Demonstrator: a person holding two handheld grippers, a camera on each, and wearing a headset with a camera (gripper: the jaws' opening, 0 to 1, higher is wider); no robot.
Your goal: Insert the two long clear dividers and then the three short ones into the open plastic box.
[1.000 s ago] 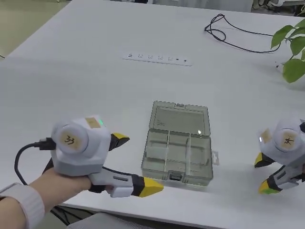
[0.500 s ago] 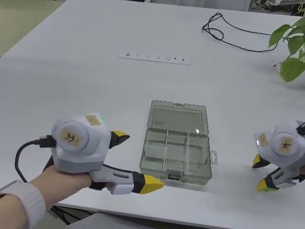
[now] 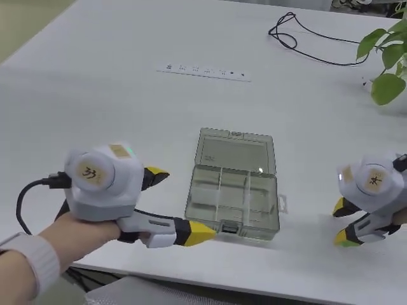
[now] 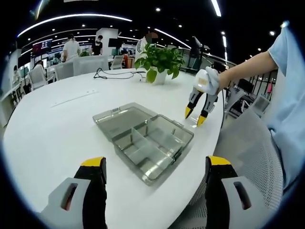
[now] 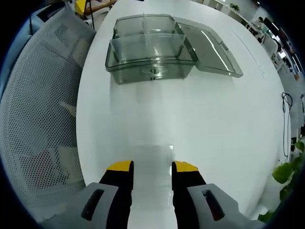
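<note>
Hardly anything has shifted over the last second: the small slide of the whole head view is the camera's. Against it, the white-and-yellow right gripper (image 3: pixel 341 223) has only edged a little nearer the smoky, see-through rectangular plastic box (image 3: pixel 234 202), while the matching left gripper (image 3: pixel 179 203) hangs where it was at the box's other side. Its fingers (image 4: pixel 93 164) stand wide apart with nothing between them; the right fingers (image 5: pixel 119 168) are a narrower gap apart and also hold nothing. That box sits on the white bench (image 3: pixel 127 108) between the two grippers, near the front edge, its hinged lid (image 3: pixel 236 151) folded flat behind it. Thin clear dividers (image 4: pixel 143 141) already stand inside, splitting it into compartments, though I cannot count them. Just ahead of the right fingers lies a faint flat clear rectangle (image 5: pixel 152 152), probably a short divider. My reading: no piece was taken up in this interval, so that pickup is the step in hand
</note>
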